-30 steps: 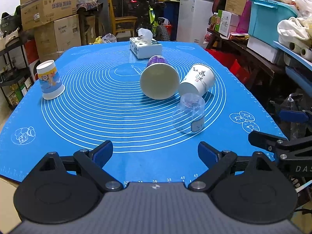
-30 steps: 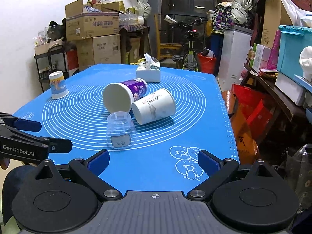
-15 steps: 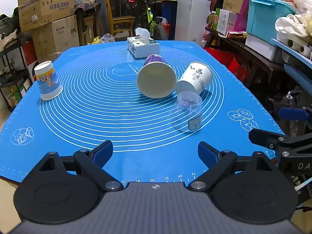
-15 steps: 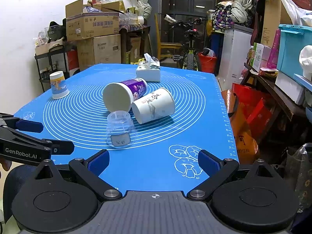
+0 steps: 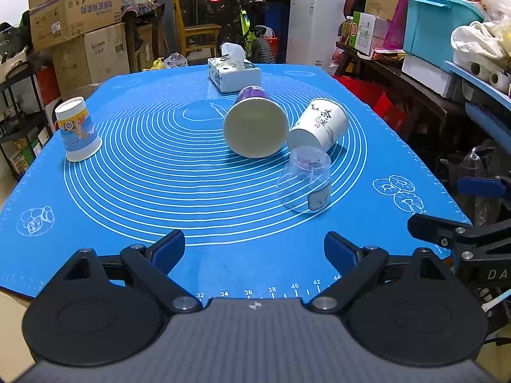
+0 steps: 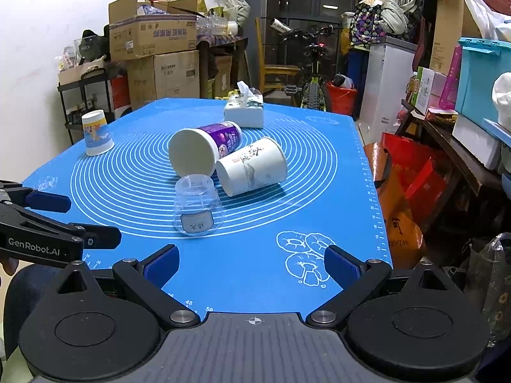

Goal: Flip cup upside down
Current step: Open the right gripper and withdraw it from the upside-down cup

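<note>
I've got the left gripper (image 5: pixel 254 249) and right gripper (image 6: pixel 250 263) both released, gripping nothing, low in frame. Clear cup (image 6: pixel 195 208) stands mouth-down mid-frame on the blue mat (image 6: pixel 319 191); purple cup (image 6: pixel 204 150) and white cup (image 6: pixel 252 170) lie on their sides just behind, touching each other.

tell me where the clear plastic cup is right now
The clear plastic cup stands upside down on the blue mat, right of centre in the left wrist view, just in front of the white paper cup lying on its side.
</note>
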